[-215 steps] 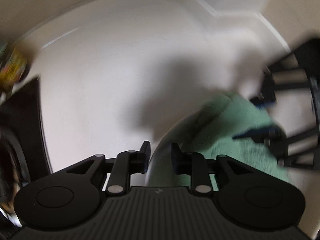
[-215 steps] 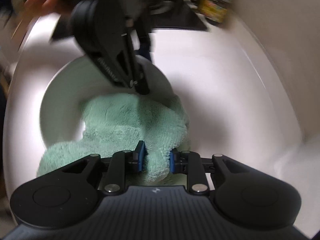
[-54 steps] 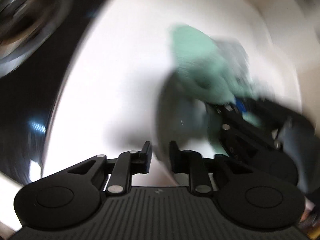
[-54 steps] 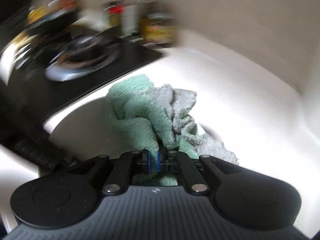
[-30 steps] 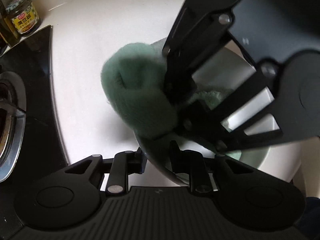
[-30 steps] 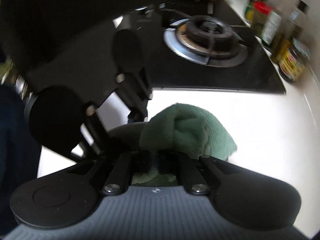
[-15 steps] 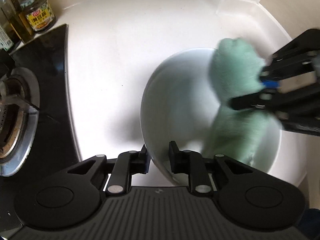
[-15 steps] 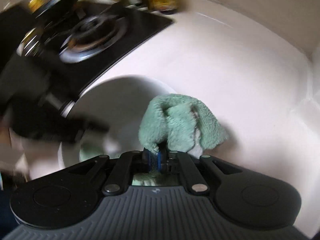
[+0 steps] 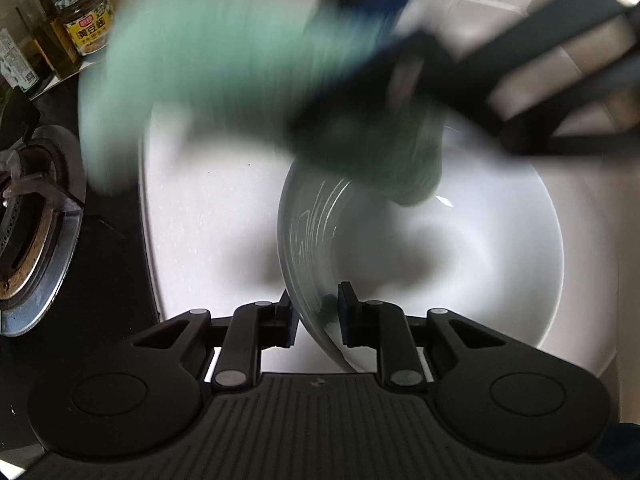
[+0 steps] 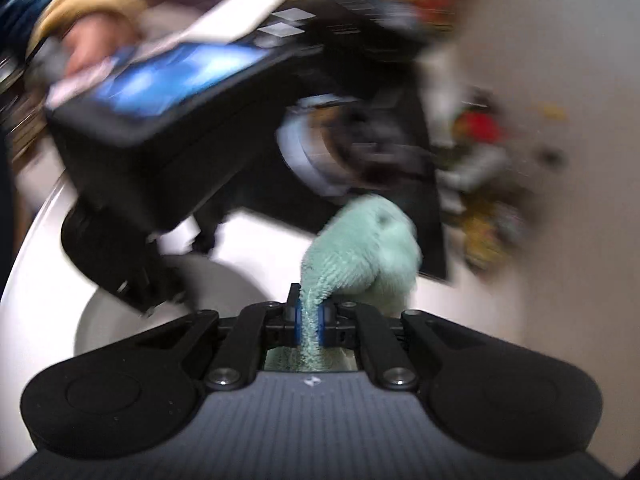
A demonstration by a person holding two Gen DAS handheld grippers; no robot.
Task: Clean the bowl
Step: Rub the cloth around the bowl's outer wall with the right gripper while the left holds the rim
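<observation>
On counter: 1 bowl, 1 cloth

The bowl sits on the counter, just right of the stove. Behind the stove, at the counter's back edge, stand a jar and bottles. A cloth hangs above the bowl's far rim. The bowl's near rim lies between the left gripper fingers.

cloth — now lifted above bowl
</observation>
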